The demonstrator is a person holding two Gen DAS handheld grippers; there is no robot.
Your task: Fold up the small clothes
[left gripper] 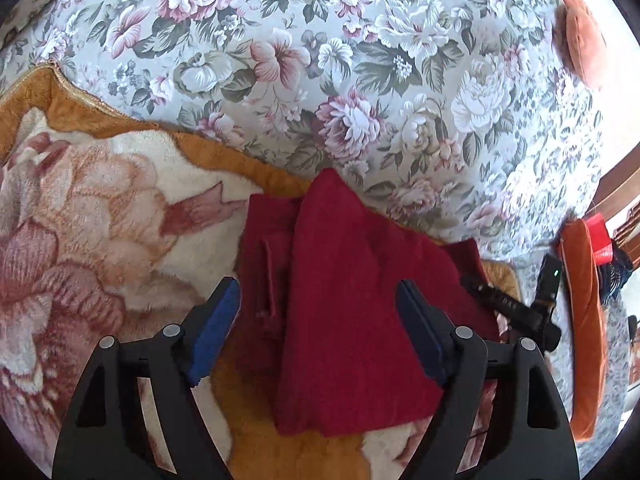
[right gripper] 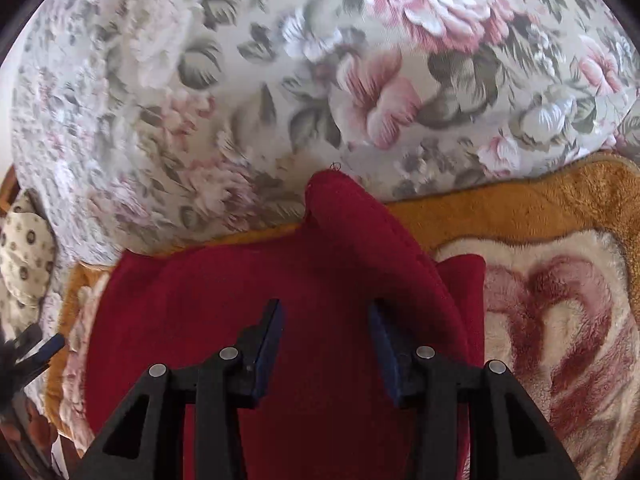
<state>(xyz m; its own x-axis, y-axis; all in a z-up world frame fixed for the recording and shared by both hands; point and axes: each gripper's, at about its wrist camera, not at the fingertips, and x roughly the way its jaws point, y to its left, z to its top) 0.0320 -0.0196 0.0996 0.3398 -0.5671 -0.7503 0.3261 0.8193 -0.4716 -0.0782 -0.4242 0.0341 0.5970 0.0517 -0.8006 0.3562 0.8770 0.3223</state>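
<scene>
— While lying on the plush blanket [left gripper: 80,208], dark red garment [left gripper: 352,320] straight ahead, peak pointing away.
— Left gripper [left gripper: 318,292] spread, empty; right gripper [right gripper: 326,308] likewise, nearer, directly over cloth.

From the left wrist we look forward and down between the left tongs [left gripper: 318,320], fairly high over the red garment [left gripper: 352,304], with the orange plush blanket [left gripper: 100,216] to our left and the floral cover [left gripper: 360,60] ahead. From the right wrist we peer between the right tongs [right gripper: 326,324], much closer in, the red garment [right gripper: 240,320] filling the lower frame. Both views share the garment, the orange plush blanket [right gripper: 540,208] and the floral cover [right gripper: 240,80].
</scene>
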